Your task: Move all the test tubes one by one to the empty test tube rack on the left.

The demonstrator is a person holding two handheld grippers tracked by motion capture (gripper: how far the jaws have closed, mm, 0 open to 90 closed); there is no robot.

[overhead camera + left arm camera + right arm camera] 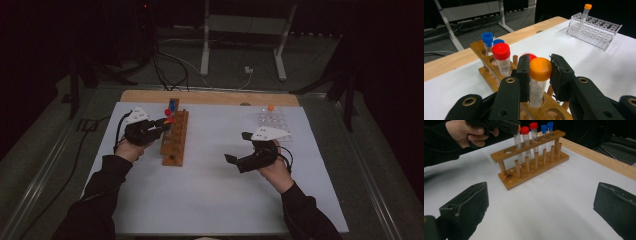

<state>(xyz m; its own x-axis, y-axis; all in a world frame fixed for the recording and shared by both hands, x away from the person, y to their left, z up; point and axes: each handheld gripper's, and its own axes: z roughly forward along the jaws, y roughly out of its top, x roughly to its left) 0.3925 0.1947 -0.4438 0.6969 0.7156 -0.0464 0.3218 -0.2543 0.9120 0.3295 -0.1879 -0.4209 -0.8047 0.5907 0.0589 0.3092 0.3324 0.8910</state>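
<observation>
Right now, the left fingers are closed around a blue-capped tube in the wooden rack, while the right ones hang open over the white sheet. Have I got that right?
Not quite: the cap is orange, not blue. The left gripper view shows the left gripper closed around the orange-capped tube in the wooden rack. The blue-capped tubes stand farther along it. The right gripper does hang open over the white sheet.

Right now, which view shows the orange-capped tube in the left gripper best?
Left gripper view: the orange-capped tube sits large between the left gripper jaws, in the wooden rack. Right gripper view shows it small, cap mostly hidden. High view: too small to make out.
</observation>
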